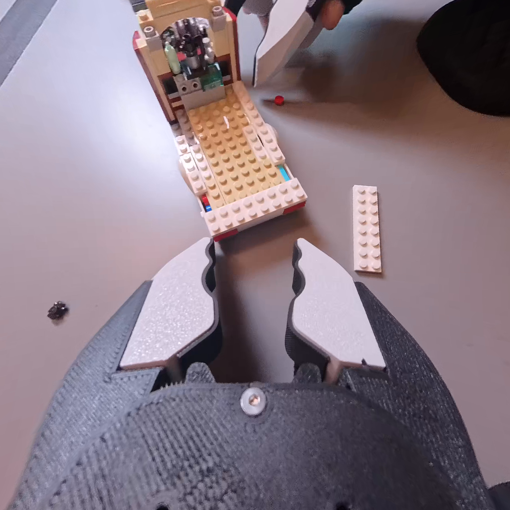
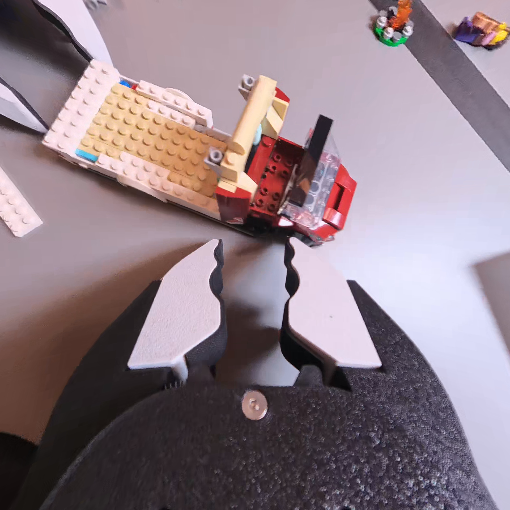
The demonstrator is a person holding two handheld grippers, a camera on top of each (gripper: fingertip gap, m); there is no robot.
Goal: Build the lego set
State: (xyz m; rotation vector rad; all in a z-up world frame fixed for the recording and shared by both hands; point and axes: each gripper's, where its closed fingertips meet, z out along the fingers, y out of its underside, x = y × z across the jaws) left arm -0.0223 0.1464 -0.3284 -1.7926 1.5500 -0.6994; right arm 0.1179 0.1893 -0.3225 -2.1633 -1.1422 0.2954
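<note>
Plainly, a grey table (image 1: 82, 165) is carrying the lego truck (image 1: 237, 165), lying lengthwise away from the empty, wide left gripper (image 1: 253, 245), cab far; the right gripper (image 2: 252, 245), also wide and empty, is facing its side.

- A smooth grey tabletop (image 1: 82, 165) fills both views, matte with a soft sheen.
- A darker grey strip (image 2: 452, 71) crosses it diagonally at the far right of the right wrist view; a similar band (image 1: 19, 36) shows in the left wrist view's upper-left corner.
- Soft shadows lie on the surface.

Two wrist cameras, both looking down along open fingers at close range.
Left is facing the truck model (image 1: 231, 154) toward 12 o'clock from its rear; right is viewing it (image 2: 193, 154) side-on, sharing the white plate (image 1: 367, 229).
</note>
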